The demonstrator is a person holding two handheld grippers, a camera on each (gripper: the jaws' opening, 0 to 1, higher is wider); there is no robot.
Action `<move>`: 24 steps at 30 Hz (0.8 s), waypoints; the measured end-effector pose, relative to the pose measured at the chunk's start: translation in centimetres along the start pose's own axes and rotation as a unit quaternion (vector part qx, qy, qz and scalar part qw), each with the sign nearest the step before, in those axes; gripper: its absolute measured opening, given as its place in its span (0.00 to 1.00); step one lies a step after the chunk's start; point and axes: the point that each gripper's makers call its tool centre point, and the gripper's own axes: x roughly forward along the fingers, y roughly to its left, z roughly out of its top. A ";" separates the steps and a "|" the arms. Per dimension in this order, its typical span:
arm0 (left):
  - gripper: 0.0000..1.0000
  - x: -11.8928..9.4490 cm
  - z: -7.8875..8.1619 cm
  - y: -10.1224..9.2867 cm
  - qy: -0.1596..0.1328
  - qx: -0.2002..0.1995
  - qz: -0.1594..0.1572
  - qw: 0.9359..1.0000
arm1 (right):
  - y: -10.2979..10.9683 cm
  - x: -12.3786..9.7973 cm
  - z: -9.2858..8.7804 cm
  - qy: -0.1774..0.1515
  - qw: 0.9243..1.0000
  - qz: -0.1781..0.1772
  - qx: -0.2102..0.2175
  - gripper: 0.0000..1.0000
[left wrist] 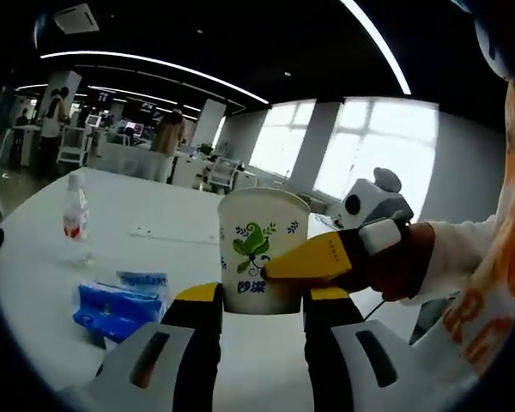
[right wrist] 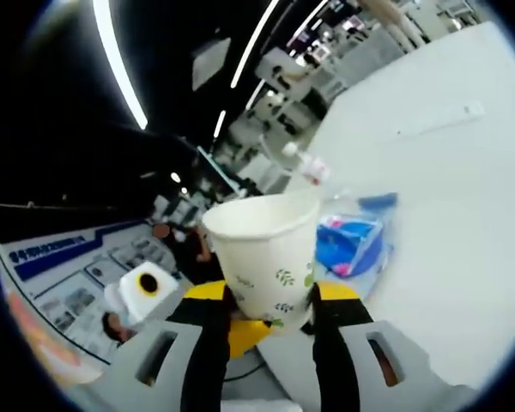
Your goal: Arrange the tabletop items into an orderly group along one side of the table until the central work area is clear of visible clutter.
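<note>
I see both grippers pinching one paper cup (left wrist: 263, 251) above the white table (left wrist: 154, 215) — left gripper (left wrist: 262, 302) at its base, right gripper (right wrist: 272, 296) too — tissue pack (left wrist: 118, 309) and water bottle (left wrist: 75, 216) behind.

In the left gripper view, the paper cup (left wrist: 263, 250) sits between both tools; tissue pack (left wrist: 118, 305) and water bottle (left wrist: 75, 215) lie left on the worktop (left wrist: 154, 210).

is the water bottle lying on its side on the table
No, in the left gripper view the bottle stands upright on the table, behind the blue packet.
</note>
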 end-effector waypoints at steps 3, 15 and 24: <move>0.36 0.1 0.1 -0.3 0.002 0.016 0.005 1.000 | -0.2 -0.1 0.2 -0.002 1.000 -0.004 -0.009 0.36; 0.45 -1.3 2.5 1.5 -0.013 0.003 0.025 1.000 | -4.1 -3.1 1.2 -0.022 0.996 -0.068 -0.054 0.36; 0.75 0.6 4.8 -1.6 0.019 0.020 -0.019 0.999 | -3.8 -2.1 0.6 0.014 0.969 -0.119 -0.215 0.36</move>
